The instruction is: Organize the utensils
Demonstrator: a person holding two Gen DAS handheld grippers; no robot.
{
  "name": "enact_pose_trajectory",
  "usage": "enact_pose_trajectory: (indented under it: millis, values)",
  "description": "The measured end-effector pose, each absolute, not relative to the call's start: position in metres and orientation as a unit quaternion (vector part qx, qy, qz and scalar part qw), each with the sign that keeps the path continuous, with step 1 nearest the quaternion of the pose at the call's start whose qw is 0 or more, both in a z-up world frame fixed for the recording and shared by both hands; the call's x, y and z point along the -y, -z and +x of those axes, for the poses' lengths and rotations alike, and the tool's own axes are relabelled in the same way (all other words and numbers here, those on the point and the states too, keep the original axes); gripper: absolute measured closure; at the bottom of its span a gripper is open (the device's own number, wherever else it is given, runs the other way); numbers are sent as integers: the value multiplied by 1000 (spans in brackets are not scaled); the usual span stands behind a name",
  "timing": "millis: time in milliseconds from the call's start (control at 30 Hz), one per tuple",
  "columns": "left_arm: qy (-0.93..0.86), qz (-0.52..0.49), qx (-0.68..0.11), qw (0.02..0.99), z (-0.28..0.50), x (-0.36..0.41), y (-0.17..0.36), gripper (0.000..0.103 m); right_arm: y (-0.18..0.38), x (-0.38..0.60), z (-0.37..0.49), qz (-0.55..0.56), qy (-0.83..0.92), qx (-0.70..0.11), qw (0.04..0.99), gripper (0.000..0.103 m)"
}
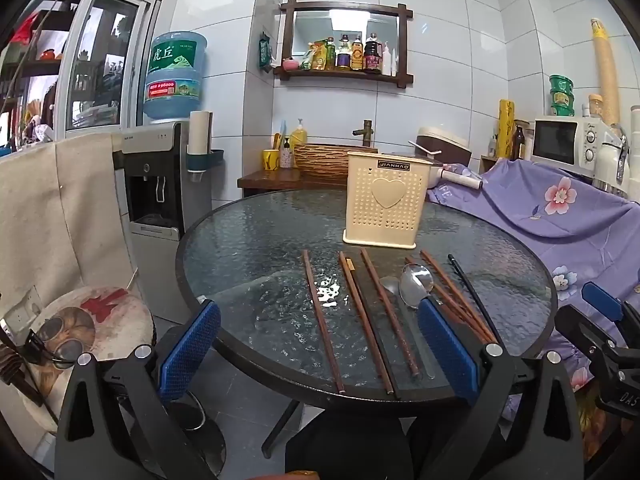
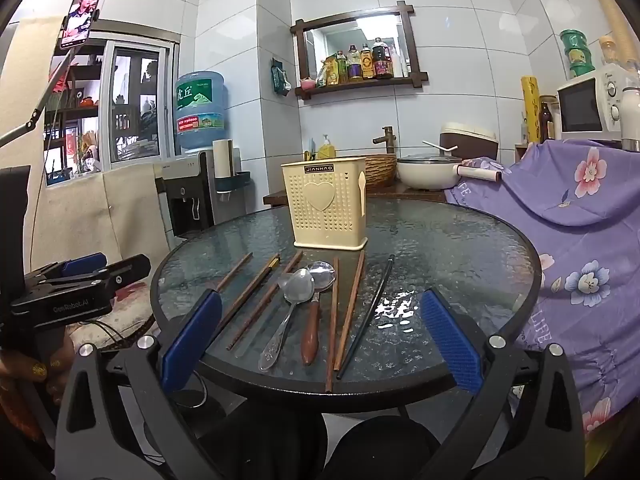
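The cream utensil holder point(image 2: 325, 205) stands upright at twelve o'clock on the glass table point(image 2: 460, 240); its contents are hidden. At six o'clock lie five brown chopsticks point(image 2: 333, 312), one black chopstick point(image 2: 370, 312) and two spoons point(image 2: 298, 286). Left gripper point(image 1: 318, 354) and right gripper point(image 2: 320, 344) both gape wide, empty.

Five brown chopsticks point(image 2: 334, 322), one black chopstick point(image 2: 366, 316), two spoons point(image 2: 298, 288), one holder point(image 2: 324, 208).
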State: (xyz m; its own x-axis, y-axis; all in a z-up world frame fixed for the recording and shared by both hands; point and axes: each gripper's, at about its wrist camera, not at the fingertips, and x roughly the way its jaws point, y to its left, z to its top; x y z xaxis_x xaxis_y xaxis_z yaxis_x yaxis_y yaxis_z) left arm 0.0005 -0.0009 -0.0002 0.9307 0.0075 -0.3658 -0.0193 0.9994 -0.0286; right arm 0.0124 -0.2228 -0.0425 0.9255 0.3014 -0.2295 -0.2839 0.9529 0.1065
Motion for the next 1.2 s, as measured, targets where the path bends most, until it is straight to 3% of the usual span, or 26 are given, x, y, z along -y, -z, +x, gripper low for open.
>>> enact_pose_trajectory:
  millis: [1200]
  values:
    - [0,-15,-184,983,0,3,0,6,45,224,16,38,-147,-126,980,5]
